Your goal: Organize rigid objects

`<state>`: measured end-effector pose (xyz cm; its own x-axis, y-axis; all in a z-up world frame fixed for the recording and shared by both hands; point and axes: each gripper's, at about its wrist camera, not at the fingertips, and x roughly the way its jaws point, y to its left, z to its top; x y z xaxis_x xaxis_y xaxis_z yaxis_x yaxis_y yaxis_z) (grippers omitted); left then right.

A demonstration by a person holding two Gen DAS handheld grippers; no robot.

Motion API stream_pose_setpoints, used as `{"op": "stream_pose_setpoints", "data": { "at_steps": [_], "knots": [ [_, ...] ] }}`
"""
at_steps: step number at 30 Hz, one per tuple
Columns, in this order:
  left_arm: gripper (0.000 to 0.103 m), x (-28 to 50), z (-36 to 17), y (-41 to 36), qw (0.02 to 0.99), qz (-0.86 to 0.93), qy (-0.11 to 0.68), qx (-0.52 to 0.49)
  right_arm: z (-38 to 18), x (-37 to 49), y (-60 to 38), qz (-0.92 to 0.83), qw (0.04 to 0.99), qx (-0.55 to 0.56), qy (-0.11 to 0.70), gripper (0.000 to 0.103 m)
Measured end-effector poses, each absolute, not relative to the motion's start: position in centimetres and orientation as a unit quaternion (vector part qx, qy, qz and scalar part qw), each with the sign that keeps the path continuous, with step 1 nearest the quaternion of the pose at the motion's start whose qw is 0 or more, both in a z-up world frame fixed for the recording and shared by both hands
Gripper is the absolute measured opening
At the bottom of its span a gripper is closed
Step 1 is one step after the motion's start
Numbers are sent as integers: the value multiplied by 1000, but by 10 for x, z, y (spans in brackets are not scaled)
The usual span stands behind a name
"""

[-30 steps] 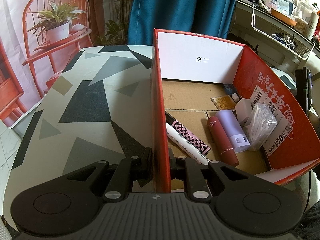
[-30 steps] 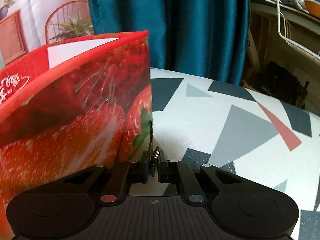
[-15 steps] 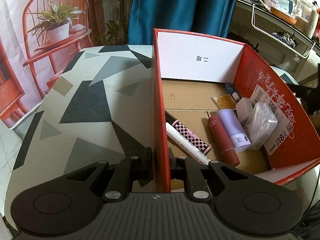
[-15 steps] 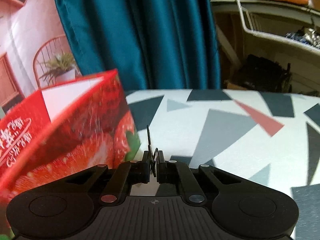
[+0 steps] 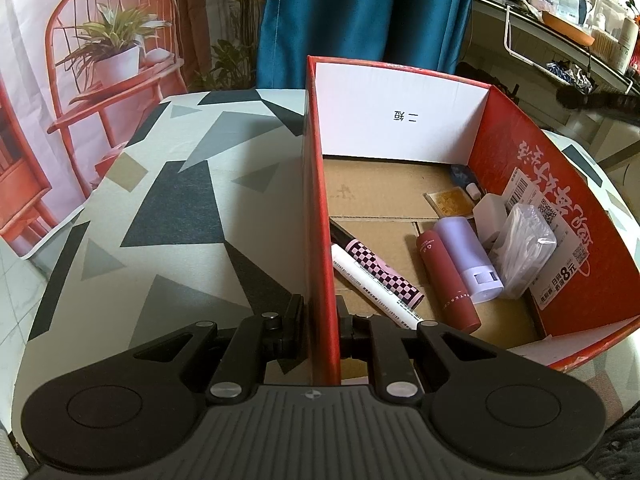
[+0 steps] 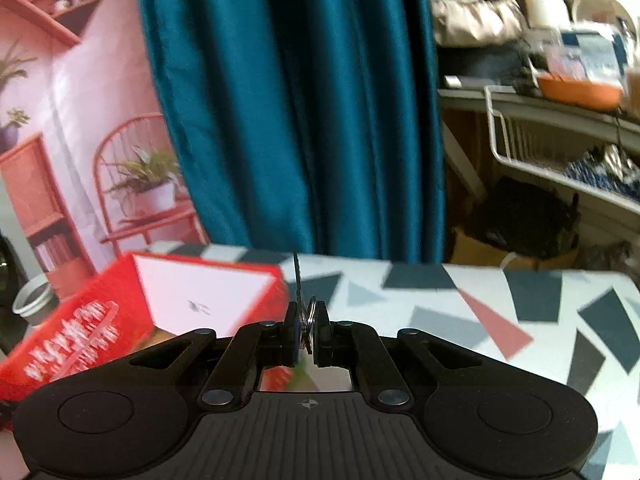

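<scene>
A red cardboard box (image 5: 400, 120) with white inner walls stands on the patterned table. My left gripper (image 5: 320, 312) is shut on the box's left wall, one finger on each side of it. Inside lie a checkered pen (image 5: 380, 272), a white marker (image 5: 372, 288), a dark red tube (image 5: 446, 280), a lilac bottle (image 5: 468, 256) and a clear plastic pack (image 5: 524, 248). My right gripper (image 6: 306, 320) is shut on a thin dark clip with wire loops (image 6: 296, 280), seen edge-on. It hangs in the air to the right of the box (image 6: 80, 320), above its rim.
The table (image 6: 500, 300) has a grey, black and pink triangle print, with bare cloth right of the box. A teal curtain (image 6: 300, 100) hangs behind. Cluttered shelves and a white wire basket (image 6: 520, 140) stand at the right. A printed backdrop of a chair and plant (image 5: 112, 60) is at the left.
My right gripper has risen with the clip, from low beside the box's strawberry-printed wall to above its rim. The left gripper and the box have not moved.
</scene>
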<state>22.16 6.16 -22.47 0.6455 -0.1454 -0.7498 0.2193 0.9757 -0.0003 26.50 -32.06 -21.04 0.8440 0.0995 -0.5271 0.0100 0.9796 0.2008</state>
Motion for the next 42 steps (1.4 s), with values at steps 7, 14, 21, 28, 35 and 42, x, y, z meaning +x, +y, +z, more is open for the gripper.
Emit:
{"op": "stream_pose_setpoints", "data": {
  "at_steps": [7,14,21,28,35,42],
  "knots": [
    [16,221,-225,63,906,-100,410,39,-179,275,-277,105,949,77,286,6],
    [16,220,-223,66,905,-105,411,27,-199,303,-199,180,904,5,388,5],
    [16,220,-220,67,906,-109,409,19,-225,314,-146,176,863,-59,471,6],
    [24,216,-205,68,914,-101,392,17,-221,317,-159,133,873,-34,469,28],
    [75,205,-160,69,937,-87,337,9,-180,286,-182,77,904,19,420,93],
    [103,170,-100,45,961,-79,260,44,-120,237,-193,25,930,54,362,103]
  ]
}}
